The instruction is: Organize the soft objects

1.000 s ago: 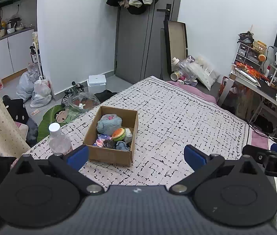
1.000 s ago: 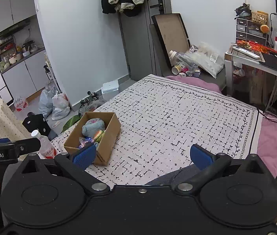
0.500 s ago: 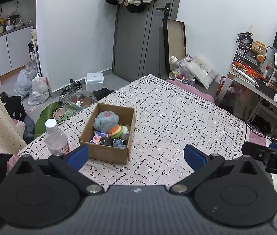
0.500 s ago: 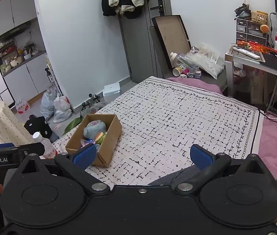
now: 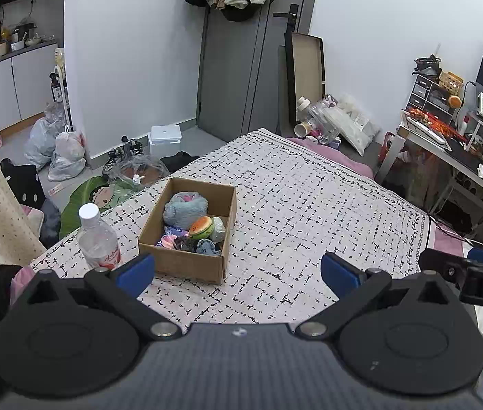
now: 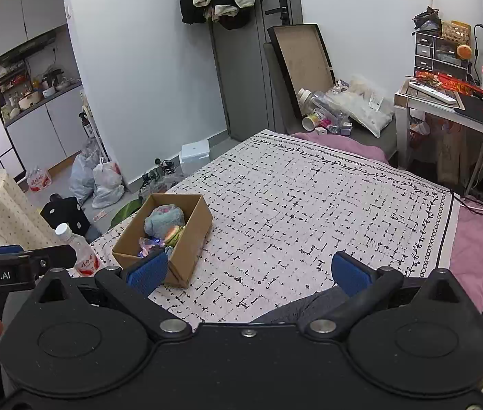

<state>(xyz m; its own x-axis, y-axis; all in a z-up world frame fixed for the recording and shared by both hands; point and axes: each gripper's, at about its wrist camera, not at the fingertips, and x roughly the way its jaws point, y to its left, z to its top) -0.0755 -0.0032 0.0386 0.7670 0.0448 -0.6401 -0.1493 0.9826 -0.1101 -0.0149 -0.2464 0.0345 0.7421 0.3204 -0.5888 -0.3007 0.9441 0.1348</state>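
An open cardboard box [image 5: 186, 262] stands on the patterned bed cover [image 5: 309, 212], left of centre. It holds a grey-blue plush [image 5: 185, 209], a burger-shaped soft toy [image 5: 201, 226] and several small soft toys. The box also shows in the right wrist view [image 6: 191, 235], with the plush [image 6: 164, 218] inside. My left gripper [image 5: 238, 273] is open and empty, held above the bed just short of the box. My right gripper [image 6: 248, 271] is open and empty, to the right of the box.
A clear plastic bottle [image 5: 97, 239] with a white cap stands left of the box near the bed's edge. Bags and clutter [image 5: 60, 150] lie on the floor beyond. A desk [image 6: 453, 102] with a keyboard stands at the right. A door [image 5: 241, 61] is behind.
Both grippers have drawn slightly back and up from the bed, so the box looks a little farther away. Both stay open and empty.
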